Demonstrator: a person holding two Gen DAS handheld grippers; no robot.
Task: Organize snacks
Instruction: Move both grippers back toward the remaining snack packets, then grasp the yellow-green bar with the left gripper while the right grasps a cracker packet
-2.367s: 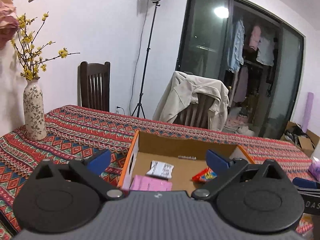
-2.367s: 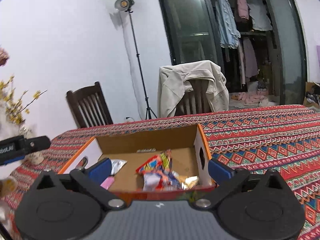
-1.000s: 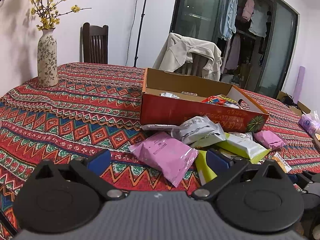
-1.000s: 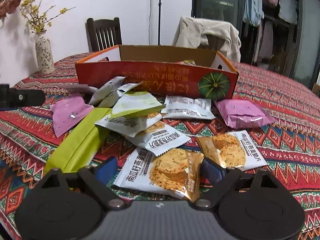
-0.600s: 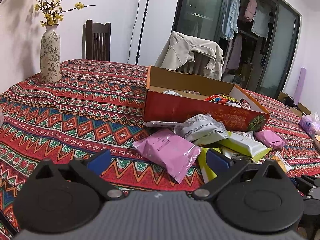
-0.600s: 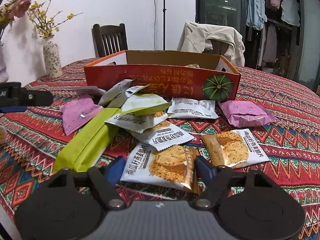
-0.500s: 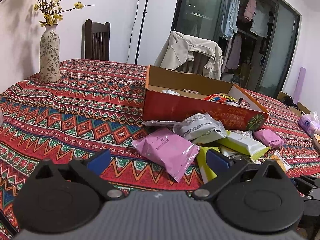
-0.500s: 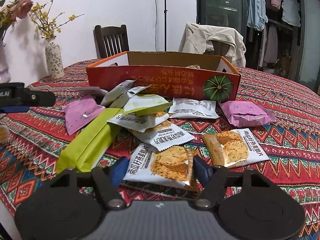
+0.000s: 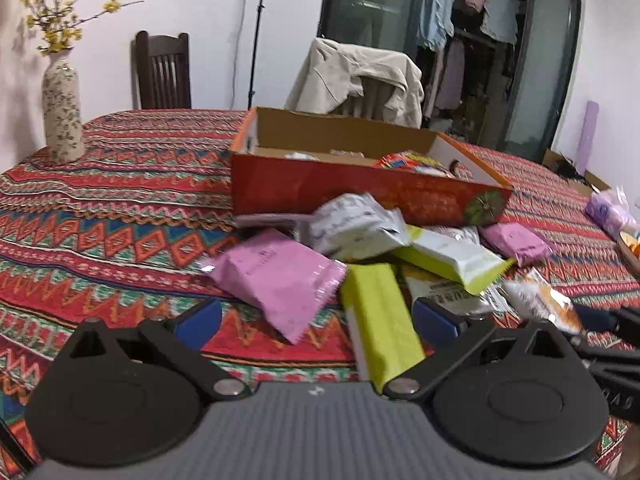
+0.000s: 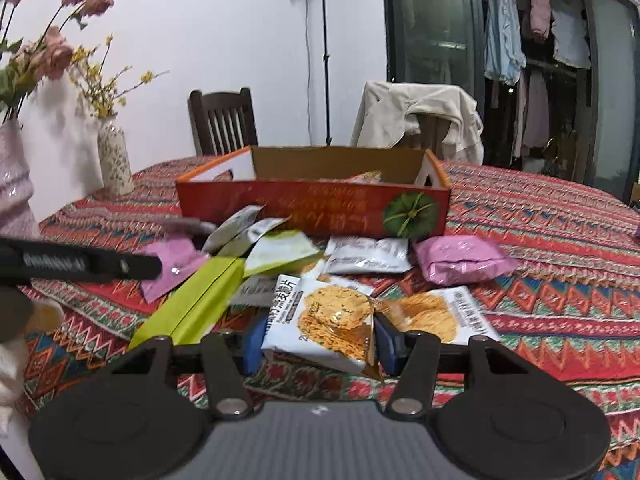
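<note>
An open orange cardboard box (image 9: 360,196) stands mid-table and also shows in the right wrist view (image 10: 312,208); it holds a few snacks. A heap of snack packets lies in front of it. My right gripper (image 10: 318,344) is shut on a white and orange cracker packet (image 10: 324,320) and holds it lifted off the cloth. My left gripper (image 9: 316,320) is open and empty, low over a pink packet (image 9: 280,276) and a long lime-green packet (image 9: 380,320).
Patterned red tablecloth (image 9: 120,216). A flowered vase (image 9: 62,116) stands at far left; a second pale vase (image 10: 16,192) is at the table edge. Another cracker packet (image 10: 436,312) and a pink packet (image 10: 460,260) lie to the right. Chairs stand behind the table.
My right gripper closed on the cracker packet and lifted it. My left gripper moved forward and lower toward the pink and green packets, still open.
</note>
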